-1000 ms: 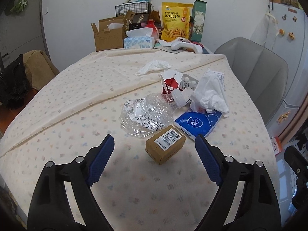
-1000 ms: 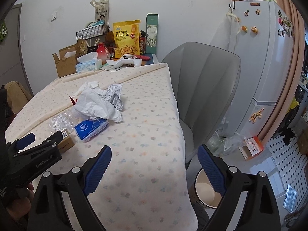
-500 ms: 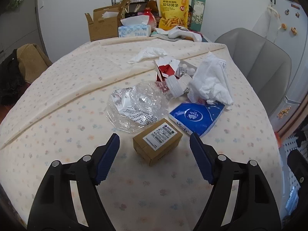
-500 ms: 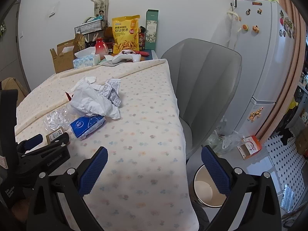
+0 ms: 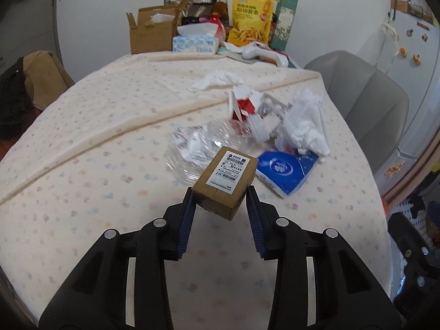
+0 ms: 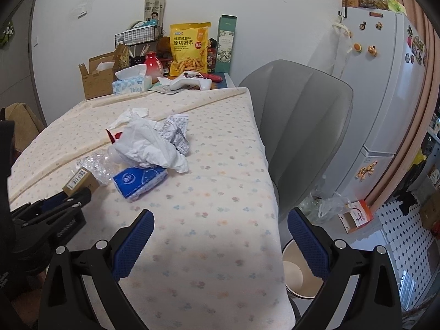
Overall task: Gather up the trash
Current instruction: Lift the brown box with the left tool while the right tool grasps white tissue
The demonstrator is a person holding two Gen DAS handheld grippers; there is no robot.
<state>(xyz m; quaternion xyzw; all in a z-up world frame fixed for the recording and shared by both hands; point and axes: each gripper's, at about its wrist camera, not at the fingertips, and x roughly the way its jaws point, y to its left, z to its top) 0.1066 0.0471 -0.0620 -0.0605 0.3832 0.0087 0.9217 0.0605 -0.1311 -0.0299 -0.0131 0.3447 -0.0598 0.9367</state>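
Observation:
My left gripper (image 5: 220, 196) is shut on a small brown cardboard box (image 5: 225, 182) with a white label and holds it just above the table; the box also shows in the right wrist view (image 6: 80, 180). Beyond it lie crumpled clear plastic (image 5: 192, 148), a blue tissue pack (image 5: 284, 170), a white crumpled plastic bag (image 5: 304, 122), red-and-white packaging (image 5: 243, 104) and a crumpled tissue (image 5: 216, 81). My right gripper (image 6: 220, 240) is open and empty over the table's near right edge. A trash bin (image 6: 301, 271) stands on the floor beside the table.
The table (image 5: 82, 137) has a floral cloth. At its far end stand a cardboard box (image 5: 152, 31), a tissue box (image 5: 195, 42), a yellow snack bag (image 5: 253, 16) and a white game controller (image 5: 261, 53). A grey chair (image 6: 299, 129) and a fridge (image 6: 385, 82) are on the right.
My left gripper moved forward and shut on the small brown box, which is now lifted slightly. My right gripper stayed open and shifted little.

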